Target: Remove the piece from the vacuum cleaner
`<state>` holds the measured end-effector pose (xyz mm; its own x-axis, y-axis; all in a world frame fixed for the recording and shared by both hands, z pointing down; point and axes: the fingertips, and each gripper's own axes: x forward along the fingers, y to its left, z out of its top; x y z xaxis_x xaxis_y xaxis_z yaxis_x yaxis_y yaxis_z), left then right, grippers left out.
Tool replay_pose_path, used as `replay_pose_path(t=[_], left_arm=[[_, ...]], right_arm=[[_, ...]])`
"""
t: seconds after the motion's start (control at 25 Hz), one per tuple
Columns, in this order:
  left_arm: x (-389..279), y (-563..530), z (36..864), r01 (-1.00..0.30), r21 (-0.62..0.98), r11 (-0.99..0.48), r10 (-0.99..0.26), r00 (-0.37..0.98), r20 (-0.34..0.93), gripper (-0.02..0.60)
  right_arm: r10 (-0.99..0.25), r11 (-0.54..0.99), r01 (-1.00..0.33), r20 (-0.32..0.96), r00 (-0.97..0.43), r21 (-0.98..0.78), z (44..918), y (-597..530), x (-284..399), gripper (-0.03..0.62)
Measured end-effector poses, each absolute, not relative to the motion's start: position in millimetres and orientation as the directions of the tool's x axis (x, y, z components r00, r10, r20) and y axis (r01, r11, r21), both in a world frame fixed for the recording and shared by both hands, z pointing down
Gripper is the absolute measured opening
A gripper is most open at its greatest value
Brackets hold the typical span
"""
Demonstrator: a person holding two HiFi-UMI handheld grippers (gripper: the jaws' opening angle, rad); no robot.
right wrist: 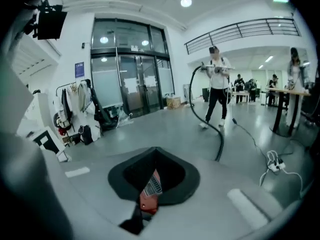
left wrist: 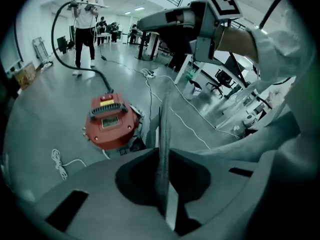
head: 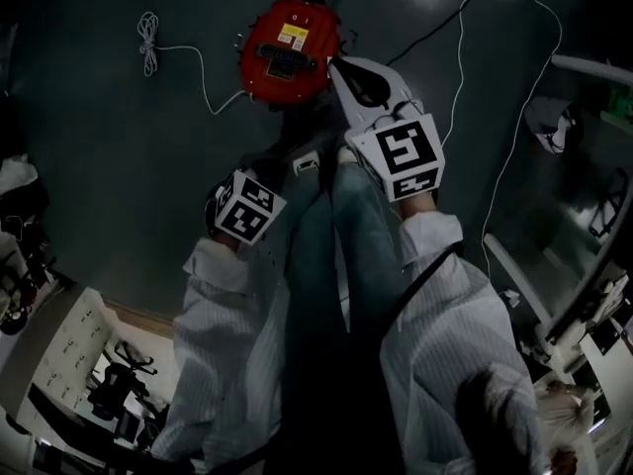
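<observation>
Round red vacuum cleaner, its yellow label too small to read, stands on the grey floor, black hose attached. The left gripper and right gripper, 2 in all, are closed and empty.

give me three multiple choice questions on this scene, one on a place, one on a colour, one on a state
1. Where does the vacuum cleaner stand? A on a table B on the floor C on a chair
2. What colour is its body? A blue B red C yellow
3. How do the jaws of the left gripper stand? A together, empty B wide apart C shut on a hose
Answers: B, the head view shows it on the grey floor; B, its shell is red; A, the jaws meet with nothing between.
</observation>
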<state>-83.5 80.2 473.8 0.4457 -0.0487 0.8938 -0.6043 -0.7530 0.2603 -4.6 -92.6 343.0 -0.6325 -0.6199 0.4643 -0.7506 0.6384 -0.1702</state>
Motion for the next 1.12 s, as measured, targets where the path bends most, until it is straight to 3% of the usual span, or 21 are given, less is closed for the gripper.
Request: replay_pose_path(t=[0.24, 0.48, 0.72, 1.12], left_arm=[[-60, 52, 321, -0.615, 0.13, -0.777, -0.19, 0.427, 0.884, 0.023], [-37, 44, 174, -0.694, 0.081, -0.716, -0.387, 0.491, 0.781, 0.023], [-24, 27, 75, -0.744, -0.03, -0.668, -0.585, 0.499, 0.64, 0.024], [-31, 20, 39, -0.758, -0.127, -0.64, -0.656, 0.452, 0.604, 0.023]], right_arm=[[-0.747, 0.585, -0.803, 0.312, -0.587, -0.112, 156, -83, 40, 0.002], [-0.775, 0.572, -0.802, 0.207, -0.597, -0.172, 33, -43, 60, 0.002], [-0.731, 0.66, -0.741, 0.12, -0.672, -0.126, -29, 0, 50, 0.002], [-0.722, 0.681, -0.729, 0.102, -0.684, -0.073, -47, 17, 33, 0.0]])
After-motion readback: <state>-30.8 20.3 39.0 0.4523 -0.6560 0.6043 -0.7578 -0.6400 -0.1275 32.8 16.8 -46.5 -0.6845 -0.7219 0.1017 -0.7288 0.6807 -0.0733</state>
